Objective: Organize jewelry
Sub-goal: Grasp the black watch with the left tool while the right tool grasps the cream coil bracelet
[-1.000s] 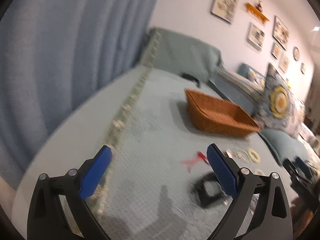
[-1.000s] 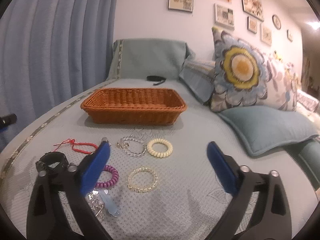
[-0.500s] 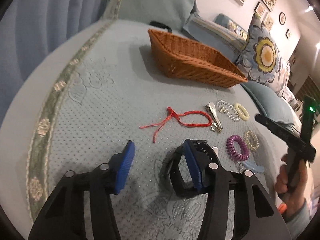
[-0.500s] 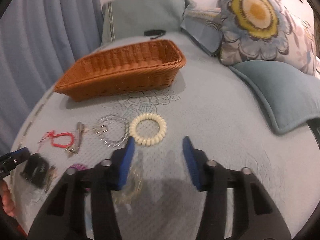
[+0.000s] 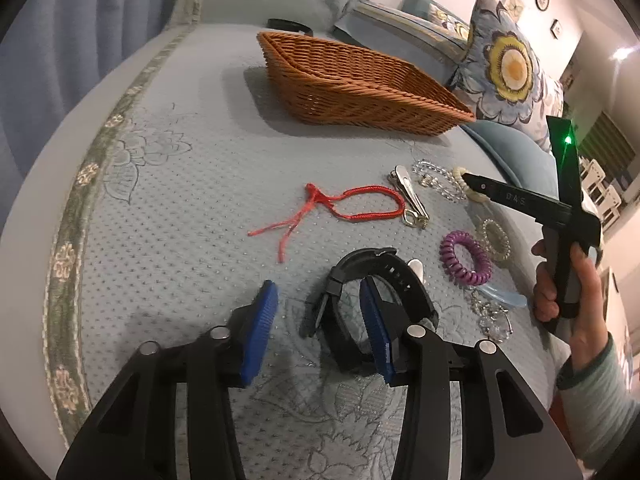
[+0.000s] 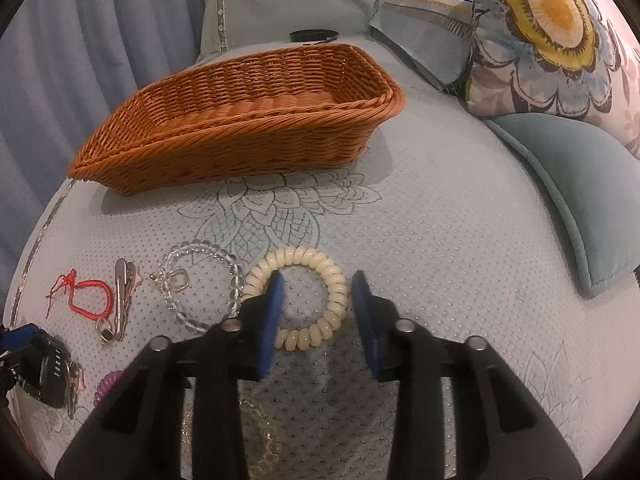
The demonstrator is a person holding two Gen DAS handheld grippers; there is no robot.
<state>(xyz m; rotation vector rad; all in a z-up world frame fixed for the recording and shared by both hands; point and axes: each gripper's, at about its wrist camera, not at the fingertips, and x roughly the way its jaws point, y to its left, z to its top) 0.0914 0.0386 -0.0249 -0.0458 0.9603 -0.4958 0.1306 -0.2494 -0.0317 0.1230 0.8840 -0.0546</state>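
A brown wicker basket (image 5: 360,80) (image 6: 248,120) stands empty on the blue sofa cover. My left gripper (image 5: 320,308) is open low over a black watch (image 5: 376,276); its right finger sits inside the strap loop. My right gripper (image 6: 316,304) is open astride the right side of a cream spiral hair tie (image 6: 332,280). A red cord bracelet (image 5: 360,204) (image 6: 88,296), a metal hair clip (image 5: 408,196) (image 6: 122,296), a clear bead bracelet (image 6: 200,280), a purple spiral tie (image 5: 464,256) and a yellowish bead bracelet (image 5: 496,236) lie around.
A flowered cushion (image 6: 552,32) and a plain blue cushion (image 6: 580,184) lie to the right. A curtain (image 6: 100,40) hangs at the left. A black band (image 6: 314,34) lies behind the basket. The sofa's patterned border (image 5: 80,184) runs along the left.
Both grippers have come lower and closer to the cover. The left one has closed in on the watch; the right one has moved onto the cream hair tie and narrowed.
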